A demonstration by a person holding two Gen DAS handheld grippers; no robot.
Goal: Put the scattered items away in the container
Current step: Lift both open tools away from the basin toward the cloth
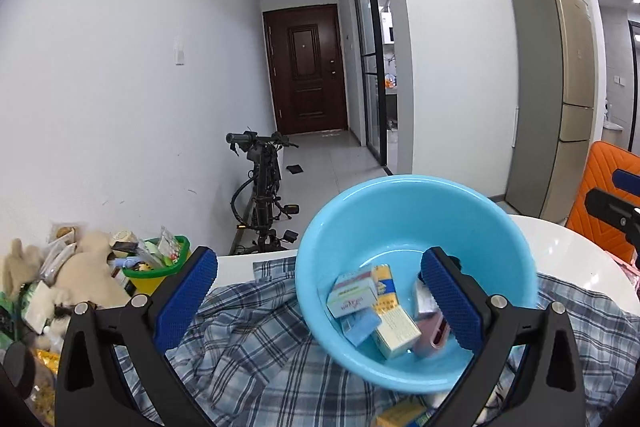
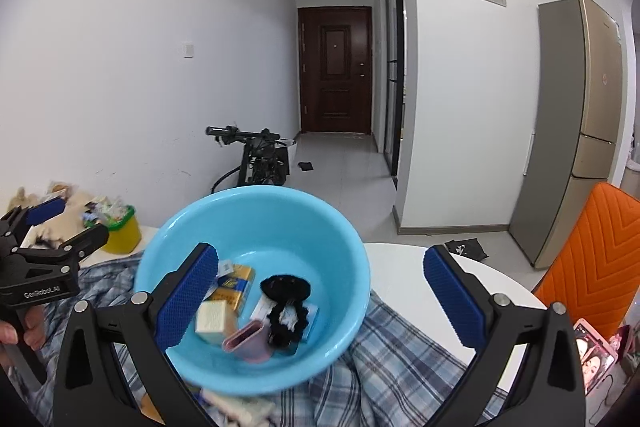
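Left view: my left tongs (image 1: pixel 320 301) gape wide, empty, straddling the blue bowl (image 1: pixel 400 211) on the plaid shirt (image 1: pixel 248 355); four boxes (image 1: pixel 394 331) inside.

Right view: my right tongs (image 2: pixel 320 301) likewise wide, holding nothing; one black scrunchie (image 2: pixel 286 287) lies in the bowl.

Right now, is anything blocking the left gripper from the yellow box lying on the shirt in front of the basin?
Partly. The blue basin's near rim overhangs the yellow box just below the open left gripper; nothing else visible intervenes.

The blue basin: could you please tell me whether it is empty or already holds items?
It holds items. The blue basin contains small boxes, a pink case and a black scrunchie, well below its rim.
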